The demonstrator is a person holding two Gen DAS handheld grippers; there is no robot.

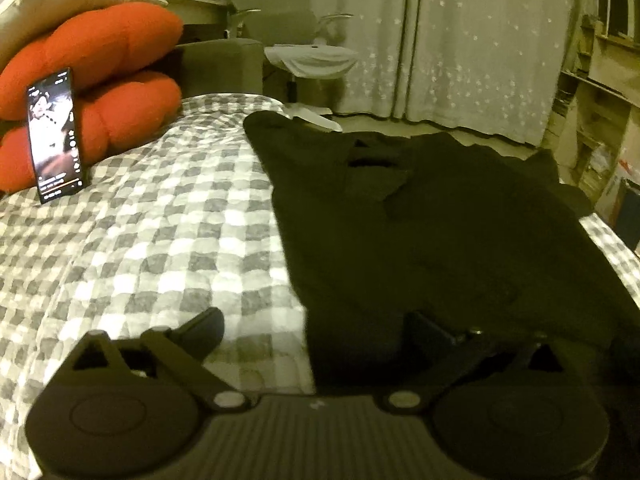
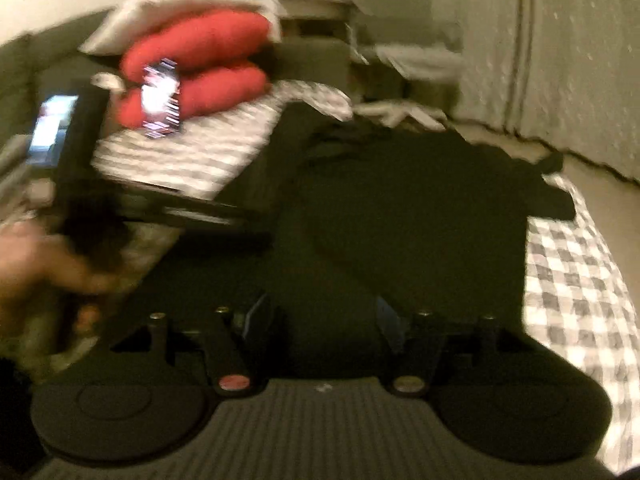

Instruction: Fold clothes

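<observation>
Folding is judged barely begun: the black garment (image 1: 420, 220) is spread flat on the checked bedcover (image 1: 160, 220). The left gripper (image 1: 316, 328) is held wide open at its near hem, the right gripper (image 2: 324, 316) likewise open, nothing grasped.

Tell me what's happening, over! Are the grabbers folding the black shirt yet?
Left gripper open, at the black shirt's near edge. Right gripper open over it, holding nothing. Shirt flat on the checkered blanket, unfolded. Phone well aside.
</observation>
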